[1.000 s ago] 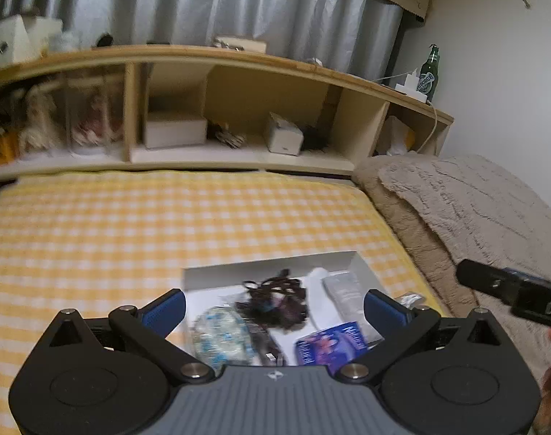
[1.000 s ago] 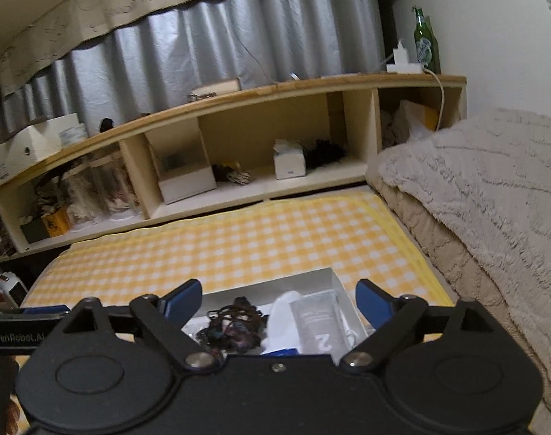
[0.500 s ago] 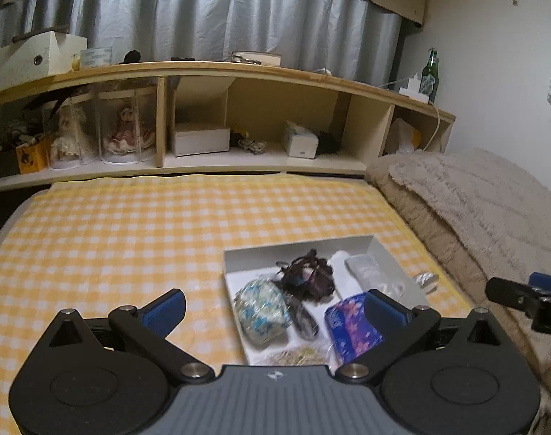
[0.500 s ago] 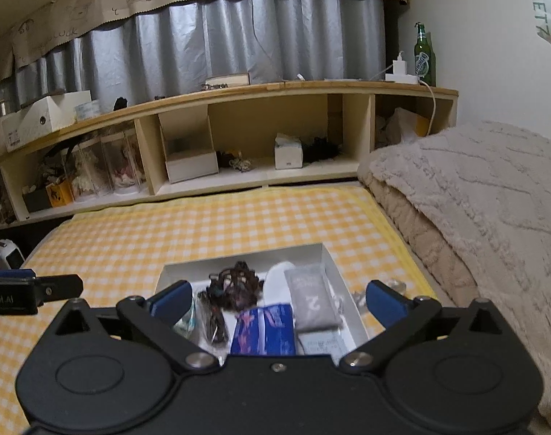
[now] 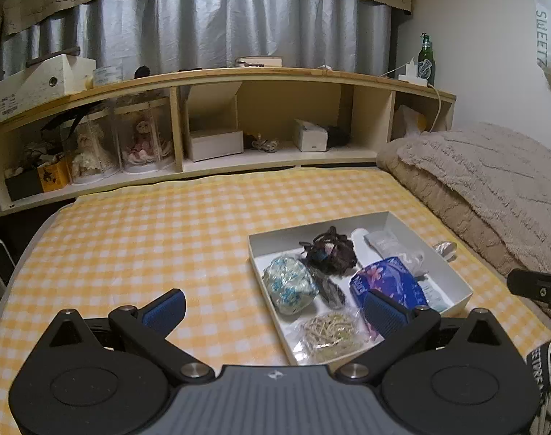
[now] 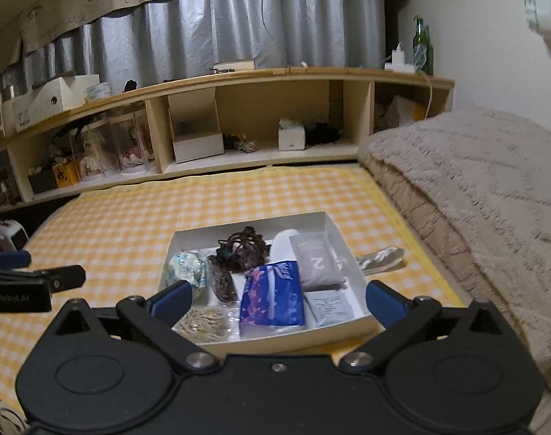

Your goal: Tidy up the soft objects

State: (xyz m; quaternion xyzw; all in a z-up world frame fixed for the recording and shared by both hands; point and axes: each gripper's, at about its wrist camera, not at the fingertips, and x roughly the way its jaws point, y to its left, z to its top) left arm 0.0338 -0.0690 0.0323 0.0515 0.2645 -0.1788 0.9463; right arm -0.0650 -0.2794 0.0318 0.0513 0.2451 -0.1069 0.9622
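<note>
Currently, a shallow white box (image 6: 348,250) lies on the yellow checked sheet (image 5: 148,239) of a bed, toward its right side, just beside a folded beige blanket (image 5: 493,188). The box holds several soft items, packed close together:

- a dark tangle of cord or hair ties (image 6: 244,248) at the back;
- a pale blue-green patterned bundle (image 6: 186,268) at the left;
- a blue floral packet (image 6: 271,295) in the middle;
- a grey sachet (image 6: 317,261) at the right, with a small pale blue sachet (image 6: 328,306) in front of it;
- a clear bag of beige strands (image 6: 202,322) at the front left corner;
- a white rounded item (image 6: 284,243) at the back, partly covered.

A crumpled silver wrapper (image 6: 382,257) lies on the sheet just outside the right wall of the box.

The left gripper (image 5: 273,306) stands wide, with nothing between its blue pads; it hangs above the sheet and the front left part of the box. The right gripper (image 6: 277,297) is likewise spread to its widest and empty, poised over the front edge of the box. Neither touches anything.

Behind the bed runs a wooden shelf unit (image 5: 275,76) with open compartments that hold small white boxes, dolls in clear cases and a tissue box. A green bottle (image 5: 426,59) stands on its top at the right. Grey curtains (image 5: 221,25) hang behind it.
</note>
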